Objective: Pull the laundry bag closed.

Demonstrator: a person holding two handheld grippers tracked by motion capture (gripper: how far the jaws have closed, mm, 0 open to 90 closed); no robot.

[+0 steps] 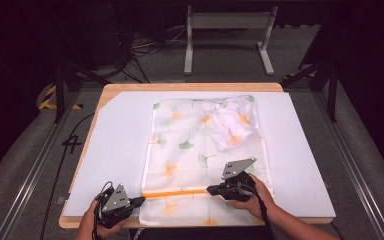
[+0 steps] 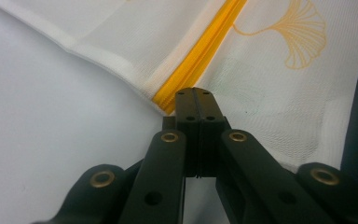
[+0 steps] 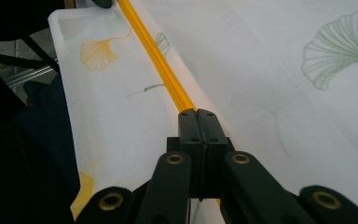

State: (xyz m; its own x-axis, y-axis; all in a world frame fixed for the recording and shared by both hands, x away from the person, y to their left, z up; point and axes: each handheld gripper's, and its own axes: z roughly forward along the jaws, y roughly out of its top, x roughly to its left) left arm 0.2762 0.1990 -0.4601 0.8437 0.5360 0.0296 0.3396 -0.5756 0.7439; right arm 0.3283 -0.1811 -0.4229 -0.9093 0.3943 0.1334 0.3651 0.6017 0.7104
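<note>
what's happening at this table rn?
A person works a white mesh laundry bag with ginkgo-leaf print, lying flat on the white table cover. The left tongs are shut at the left end of its orange zipper; the right tongs are shut on the zipper farther along. A crumpled white cloth lies at the bag's far right corner.

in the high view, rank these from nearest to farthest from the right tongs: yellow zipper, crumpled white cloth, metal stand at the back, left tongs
1. yellow zipper, right at the tips of the right tongs, running left.
2. left tongs, at the zipper's far left end, near table edge.
3. crumpled white cloth, up on the mesh bag's far right corner.
4. metal stand, on the floor beyond the table.
</note>
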